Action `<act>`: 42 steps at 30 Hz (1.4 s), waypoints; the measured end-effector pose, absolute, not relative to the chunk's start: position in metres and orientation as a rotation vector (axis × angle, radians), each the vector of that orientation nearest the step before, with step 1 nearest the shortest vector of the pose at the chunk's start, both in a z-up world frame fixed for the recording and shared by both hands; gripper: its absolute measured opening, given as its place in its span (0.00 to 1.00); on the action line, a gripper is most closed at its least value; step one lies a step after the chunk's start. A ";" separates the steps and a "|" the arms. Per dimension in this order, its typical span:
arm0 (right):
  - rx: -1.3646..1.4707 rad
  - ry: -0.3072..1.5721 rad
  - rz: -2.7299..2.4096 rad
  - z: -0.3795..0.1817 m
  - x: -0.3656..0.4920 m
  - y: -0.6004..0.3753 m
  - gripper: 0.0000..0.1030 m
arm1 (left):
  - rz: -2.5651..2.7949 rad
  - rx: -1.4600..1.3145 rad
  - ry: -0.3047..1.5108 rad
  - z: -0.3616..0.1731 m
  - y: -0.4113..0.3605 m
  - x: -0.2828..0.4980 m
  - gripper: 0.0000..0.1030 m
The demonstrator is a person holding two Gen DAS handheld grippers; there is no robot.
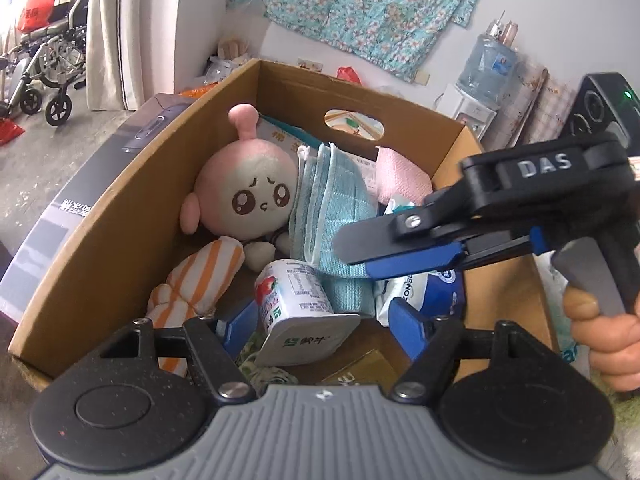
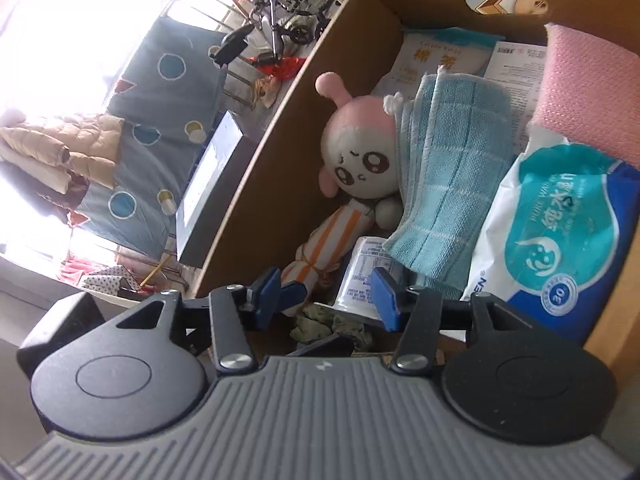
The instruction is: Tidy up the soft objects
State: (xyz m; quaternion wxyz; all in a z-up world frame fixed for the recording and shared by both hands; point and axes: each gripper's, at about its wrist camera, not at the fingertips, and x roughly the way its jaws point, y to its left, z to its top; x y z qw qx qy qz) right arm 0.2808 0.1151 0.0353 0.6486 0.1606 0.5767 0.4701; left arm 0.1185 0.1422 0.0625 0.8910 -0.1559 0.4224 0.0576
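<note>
A cardboard box [image 1: 132, 208] holds a pink-and-white plush doll [image 1: 248, 192] with an orange-striped body [image 1: 200, 280]. Beside the doll lie a folded blue cloth [image 1: 332, 200], a pink spongy cloth [image 1: 400, 176], a wet-wipes pack [image 2: 560, 240] and a small white cup [image 1: 296, 304] on its side. My left gripper [image 1: 322, 328] is open, with the cup lying loose between its blue fingers. My right gripper [image 1: 356, 258] reaches in from the right over the blue cloth. In the right wrist view it [image 2: 328, 296] stands open above the cup [image 2: 360, 272], gripping nothing.
A dark carton [image 1: 80, 200] lies against the box's left wall. A wheelchair [image 1: 48, 72] stands far left, and a water dispenser [image 1: 480, 76] and a speaker [image 1: 600, 108] at the right. A hand [image 1: 600, 336] holds the right gripper's handle. Paper packets [image 2: 440, 56] line the box's back.
</note>
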 end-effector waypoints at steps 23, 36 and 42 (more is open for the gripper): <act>0.346 0.524 0.751 0.076 0.096 -0.078 0.99 | 0.153 -0.207 0.556 0.102 0.056 -0.014 1.00; 0.116 0.485 0.522 0.060 0.043 -0.058 0.99 | 0.315 -0.087 0.684 0.080 0.021 -0.015 1.00; 0.049 0.474 0.436 0.065 0.025 -0.056 0.99 | 0.322 0.028 0.672 0.076 0.008 -0.013 1.00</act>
